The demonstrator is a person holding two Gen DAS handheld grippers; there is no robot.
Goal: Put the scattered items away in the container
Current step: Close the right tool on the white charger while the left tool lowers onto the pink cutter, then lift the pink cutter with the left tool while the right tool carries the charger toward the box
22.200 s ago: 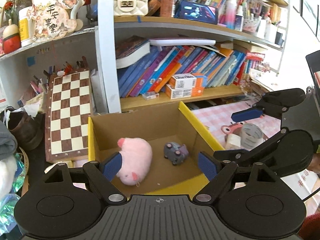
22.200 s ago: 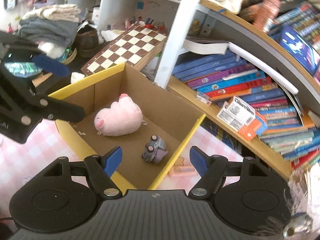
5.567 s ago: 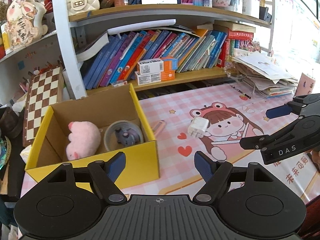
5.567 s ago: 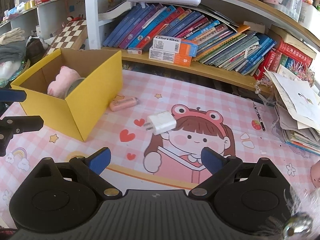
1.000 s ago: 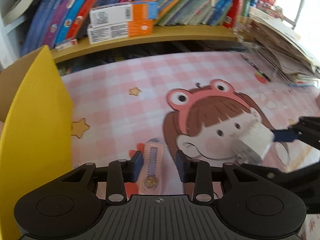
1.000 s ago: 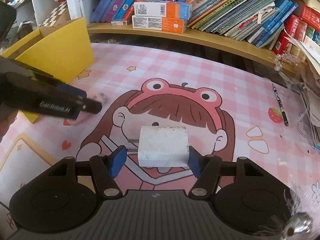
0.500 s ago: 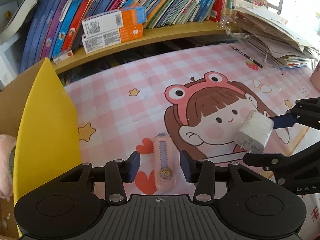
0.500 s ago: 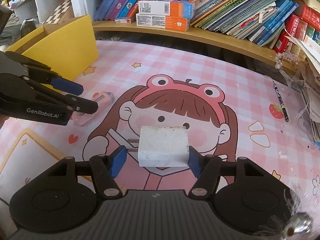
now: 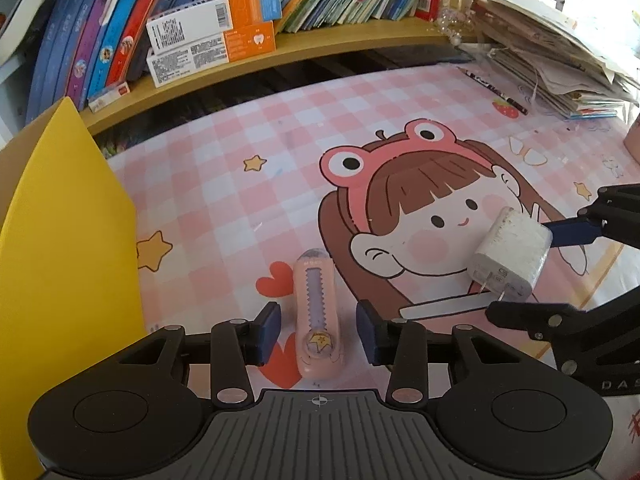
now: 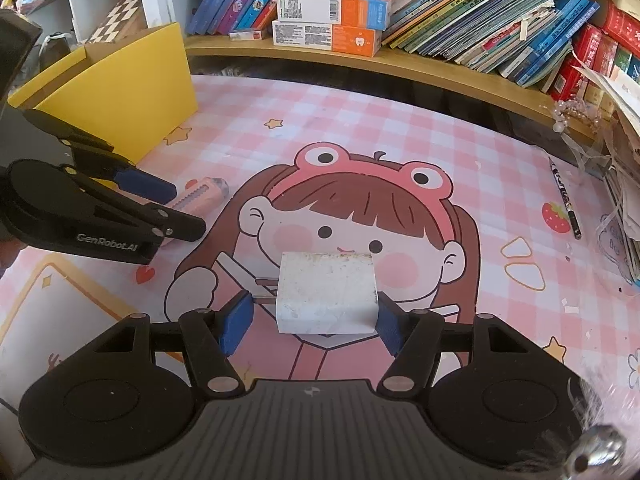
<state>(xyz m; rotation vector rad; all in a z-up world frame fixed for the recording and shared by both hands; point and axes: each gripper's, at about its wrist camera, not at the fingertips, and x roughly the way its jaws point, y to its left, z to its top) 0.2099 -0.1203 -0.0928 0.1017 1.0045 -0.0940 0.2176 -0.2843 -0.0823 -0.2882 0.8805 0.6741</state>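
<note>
Right gripper (image 10: 312, 322) around white charger (image 10: 326, 292), left gripper (image 9: 318, 334) astride pink cutter (image 9: 319, 312).

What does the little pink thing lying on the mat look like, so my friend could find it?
Find the pink checked mat with the cartoon girl in a frog hat. Between the yellow box and the girl's face lies a small pink utility knife, between the fingers of the left gripper. It is long and slim with a toothed slider strip and a star, unlike the chunky white charger.
</note>
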